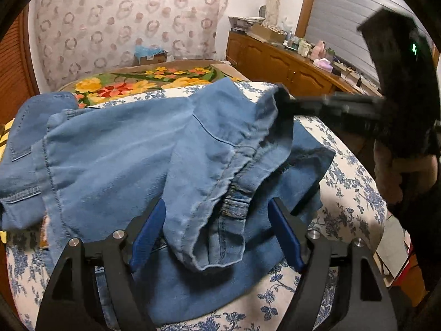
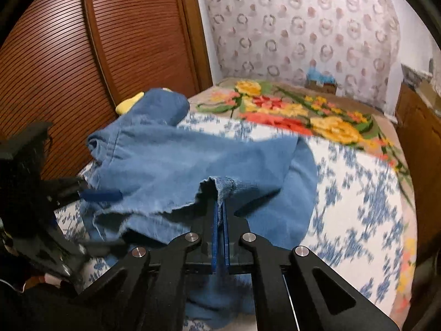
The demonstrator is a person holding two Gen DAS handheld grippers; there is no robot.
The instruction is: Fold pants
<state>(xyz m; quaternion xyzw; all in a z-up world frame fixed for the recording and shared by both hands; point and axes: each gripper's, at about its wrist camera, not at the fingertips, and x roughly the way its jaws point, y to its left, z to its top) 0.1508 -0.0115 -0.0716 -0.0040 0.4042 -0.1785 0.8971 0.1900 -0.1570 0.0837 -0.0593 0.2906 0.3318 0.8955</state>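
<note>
- The pants (image 1: 115,149), light blue denim, lie bunched and half doubled over on a bed (image 1: 350,171) with a blue-flowered white cover.
- A bright flower blanket (image 2: 303,115) sits further up the bed, next to the slatted wooden door (image 2: 82,55).
- Left gripper (image 1: 217,229) is spread wide, blue pads either side of a folded bit of denim with a belt loop, not pressing on it as far as the left wrist view shows.
- Right gripper (image 2: 220,215) is pinched tight on an edge of the pants, cloth sticking up between the blue pads.
- From the left wrist view, the right gripper holds that edge lifted over the rest of the pants.
- A wooden dresser (image 1: 289,66) with clutter stands off to the side.
</note>
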